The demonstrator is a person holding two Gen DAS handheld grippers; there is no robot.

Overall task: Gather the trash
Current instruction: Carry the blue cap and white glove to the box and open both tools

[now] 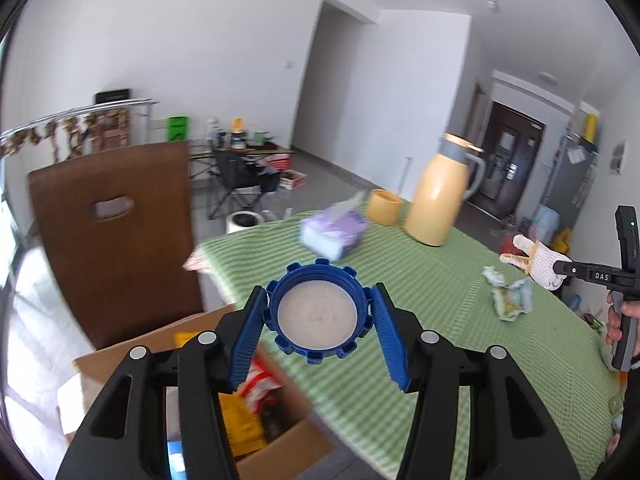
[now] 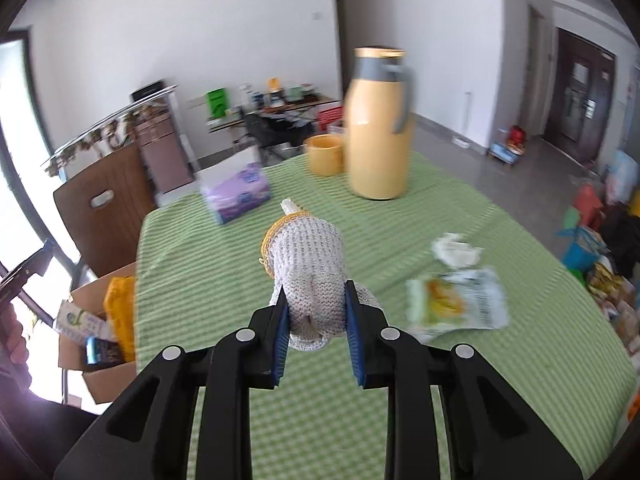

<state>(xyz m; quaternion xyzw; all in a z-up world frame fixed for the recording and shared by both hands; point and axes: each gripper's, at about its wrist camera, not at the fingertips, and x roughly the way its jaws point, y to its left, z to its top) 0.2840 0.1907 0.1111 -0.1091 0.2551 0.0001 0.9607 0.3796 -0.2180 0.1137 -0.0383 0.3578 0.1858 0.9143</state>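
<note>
My left gripper [image 1: 318, 318] is shut on a blue ribbed cap [image 1: 318, 316] with a white liner, held above the near table edge beside the cardboard box [image 1: 192, 380]. My right gripper [image 2: 314, 312] is shut on a white knitted glove [image 2: 308, 268] with a yellow cuff, held above the green tablecloth [image 2: 400, 400]; the glove also shows in the left wrist view [image 1: 538, 260]. A crumpled white paper [image 2: 456, 250] and a crumpled snack wrapper [image 2: 456, 304] lie on the cloth to the right of the glove. The wrapper also shows in the left wrist view [image 1: 512, 300].
The box [image 2: 94, 336] beside the table's left edge holds yellow and other packets. A yellow jug [image 2: 378, 124], a yellow cup [image 2: 326, 154] and a purple tissue pack [image 2: 238, 194] stand at the far side. A brown chair [image 1: 116, 236] stands behind the box.
</note>
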